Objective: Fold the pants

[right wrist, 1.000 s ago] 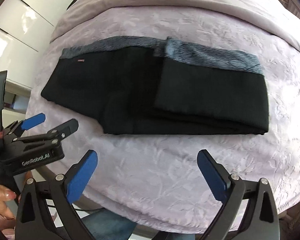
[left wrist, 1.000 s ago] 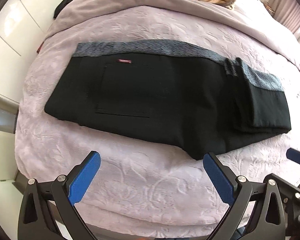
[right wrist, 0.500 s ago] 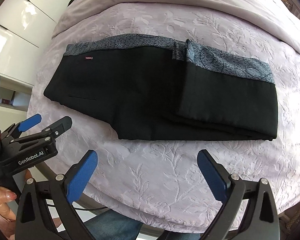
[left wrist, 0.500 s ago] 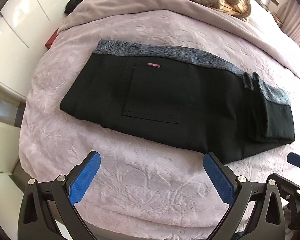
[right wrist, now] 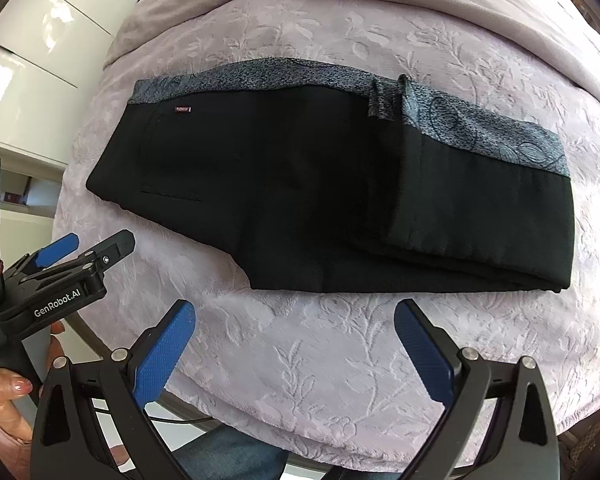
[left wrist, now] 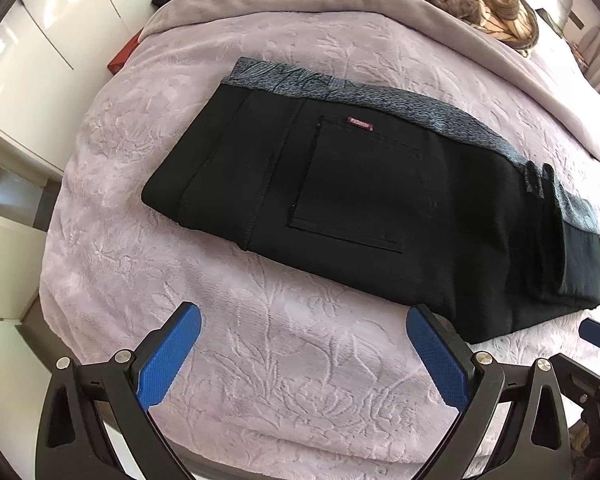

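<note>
Jaws, left: left gripper [left wrist: 303,354] spread wide, blue pads apart, nothing between them, poised above bare bedspread.
Jaws, right: right gripper [right wrist: 295,350] likewise spread and empty; the left one also shows from its side at the lower left of the right wrist view, held by a hand [right wrist: 8,390].
Pants: black pants [left wrist: 364,208] with a grey patterned waistband [left wrist: 380,98] lie flat on the bed [left wrist: 292,380], just ahead of both sets of jaws and touching neither; the leg end is already folded back over itself ahead and to the right of the jaws.
Feel, I'd guess: soft, limp, fairly light cloth; it will sag and drag on the plush bedspread rather than slide, and the stacked layers may shift if lifted by one layer only.
Where to hold: probably the waistband end, ahead-left of the left jaws, one corner at the waistband [right wrist: 152,90] and the near black corner [right wrist: 100,182], pinching all layers together.
Risk: catching bedspread along with the cloth.
</note>
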Available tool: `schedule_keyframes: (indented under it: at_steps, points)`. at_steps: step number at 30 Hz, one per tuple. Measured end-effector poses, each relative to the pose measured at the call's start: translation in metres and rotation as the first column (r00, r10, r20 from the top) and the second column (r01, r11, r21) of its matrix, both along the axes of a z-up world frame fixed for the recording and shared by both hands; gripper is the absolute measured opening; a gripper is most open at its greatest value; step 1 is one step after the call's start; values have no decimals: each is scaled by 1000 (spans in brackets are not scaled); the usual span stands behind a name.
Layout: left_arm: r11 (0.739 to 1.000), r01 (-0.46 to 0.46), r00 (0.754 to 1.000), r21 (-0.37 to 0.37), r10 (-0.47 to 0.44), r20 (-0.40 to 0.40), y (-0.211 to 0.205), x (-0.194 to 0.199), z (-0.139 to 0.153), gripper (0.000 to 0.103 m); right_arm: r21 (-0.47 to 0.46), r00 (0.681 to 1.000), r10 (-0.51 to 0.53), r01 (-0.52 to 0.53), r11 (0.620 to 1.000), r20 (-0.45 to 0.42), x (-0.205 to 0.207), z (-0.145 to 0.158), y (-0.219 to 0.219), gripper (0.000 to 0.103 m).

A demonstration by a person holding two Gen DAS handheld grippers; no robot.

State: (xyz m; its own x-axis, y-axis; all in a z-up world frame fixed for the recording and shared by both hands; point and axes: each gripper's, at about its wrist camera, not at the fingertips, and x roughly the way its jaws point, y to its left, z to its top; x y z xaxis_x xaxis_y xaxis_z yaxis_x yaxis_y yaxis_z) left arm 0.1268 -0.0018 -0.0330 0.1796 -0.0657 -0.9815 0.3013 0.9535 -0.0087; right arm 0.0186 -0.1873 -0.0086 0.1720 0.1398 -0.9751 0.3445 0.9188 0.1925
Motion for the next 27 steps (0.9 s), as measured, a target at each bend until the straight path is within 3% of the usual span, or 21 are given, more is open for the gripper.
schedule_keyframes:
  at_steps: [9,22,25,27]
  points:
    - [1000,-22,1000,-11,22,-4,11,18,-8,103,15,1000,-13,13,1000,-11,10,-11,1,100]
    - [982,-104,995,-161,104,-9,40,61,-27,103,24,998,9,-7,1000,-55,19,-29,5,100]
    - [947,-152,988,-281,152,-22,59,73,-28,103,29,998,14,-12,999,-56,19,-30,5,100]
    - [908,-206,978,-364,196,-66,75,80,-37,103,34,998,20,-18,999,-59,19,-31,5,100]
